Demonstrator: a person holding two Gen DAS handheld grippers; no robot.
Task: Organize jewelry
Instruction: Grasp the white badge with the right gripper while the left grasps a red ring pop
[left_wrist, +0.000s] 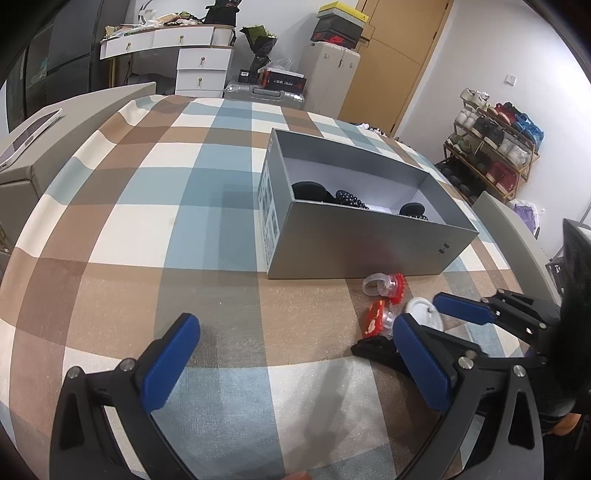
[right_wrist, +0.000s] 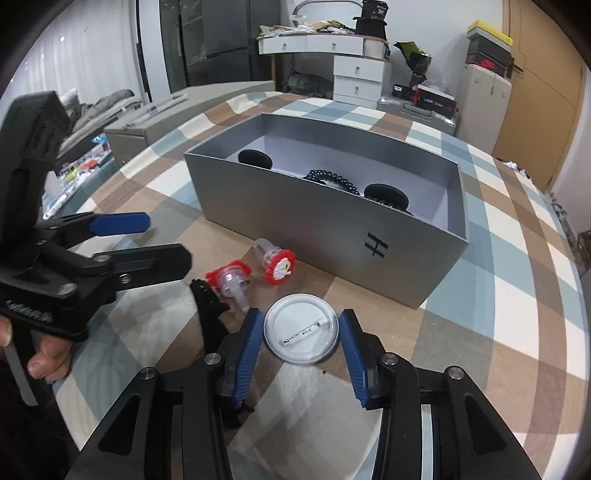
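Only the right wrist view shows the pin clasp on the white badge. The badge lies on the checked tablecloth between the right gripper pads, jaws narrowed, small gaps visible. The left gripper hangs wide, empty, beside it.

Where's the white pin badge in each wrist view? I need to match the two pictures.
Left wrist view: the badge lies low on the right, partly hidden between the right gripper's blue pads.
Right wrist view: the badge lies low in the centre, pin side up, between the same gripper's pads.
Shared landmark: the grey box, just beyond the badge in both.
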